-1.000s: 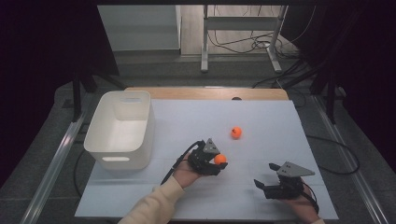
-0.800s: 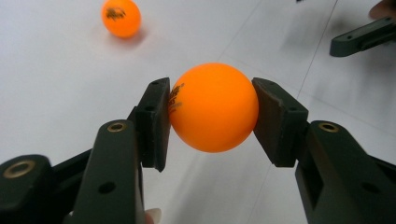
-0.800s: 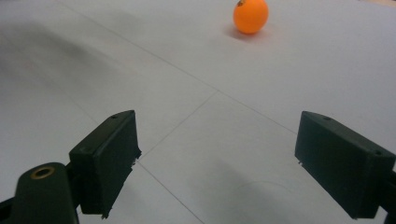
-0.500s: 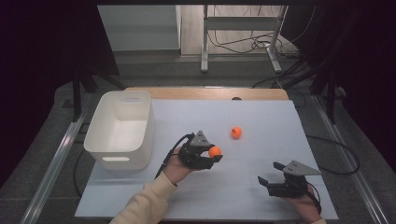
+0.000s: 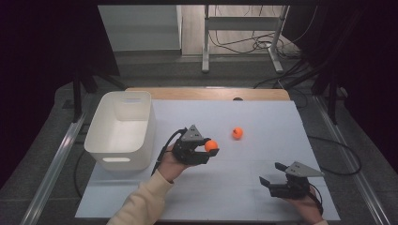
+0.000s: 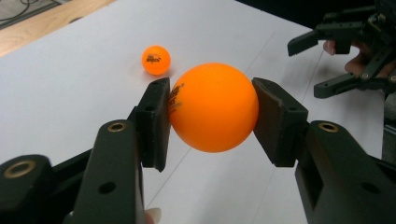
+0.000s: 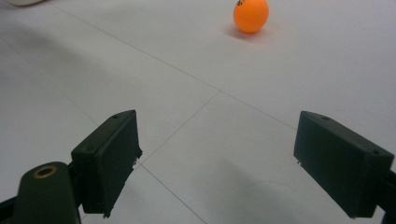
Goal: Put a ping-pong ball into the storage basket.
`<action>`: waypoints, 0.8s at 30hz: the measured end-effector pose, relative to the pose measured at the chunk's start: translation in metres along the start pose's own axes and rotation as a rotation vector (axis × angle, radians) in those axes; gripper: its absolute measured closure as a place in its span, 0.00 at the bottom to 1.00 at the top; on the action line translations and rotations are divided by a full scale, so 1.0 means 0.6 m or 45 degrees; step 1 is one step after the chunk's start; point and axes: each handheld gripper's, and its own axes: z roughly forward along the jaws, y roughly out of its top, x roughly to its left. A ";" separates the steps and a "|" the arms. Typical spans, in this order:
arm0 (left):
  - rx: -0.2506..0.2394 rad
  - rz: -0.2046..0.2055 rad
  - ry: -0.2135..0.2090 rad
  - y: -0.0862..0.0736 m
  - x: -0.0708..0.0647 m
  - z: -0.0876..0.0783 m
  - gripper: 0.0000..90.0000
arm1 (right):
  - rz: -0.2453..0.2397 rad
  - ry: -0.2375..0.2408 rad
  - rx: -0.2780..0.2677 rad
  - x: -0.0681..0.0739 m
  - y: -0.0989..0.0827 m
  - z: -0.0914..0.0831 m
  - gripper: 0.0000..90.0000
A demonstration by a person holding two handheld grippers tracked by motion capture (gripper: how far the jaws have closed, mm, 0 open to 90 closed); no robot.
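Gripping an orange ball [image 5: 211, 145], the left hand-held gripper [image 5: 206, 151] has lifted it toward the white bin [image 5: 123, 133] at the table's left edge; the right hand-held gripper [image 5: 274, 173] gapes wide.

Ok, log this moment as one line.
left gripper: shut on held ball | right gripper: open | second ball: on table | bin: nearby

The print on the loose ball [image 7: 251, 15] is chopped off by the top edge, and it's too tiny to read beside the white bin [image 5: 121, 129].
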 end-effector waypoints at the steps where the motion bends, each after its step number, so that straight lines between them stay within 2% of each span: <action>1: 0.000 0.000 0.000 0.000 0.000 0.000 0.56 | 0.000 0.000 0.001 0.000 0.000 0.000 0.16; 18: -0.086 -0.032 0.005 0.010 0.014 -0.036 0.56 | -0.032 0.001 0.007 0.007 0.002 0.002 0.17; 24: -0.108 -0.018 0.005 0.017 0.014 -0.040 0.56 | -0.032 -0.001 0.014 0.007 0.000 0.001 0.17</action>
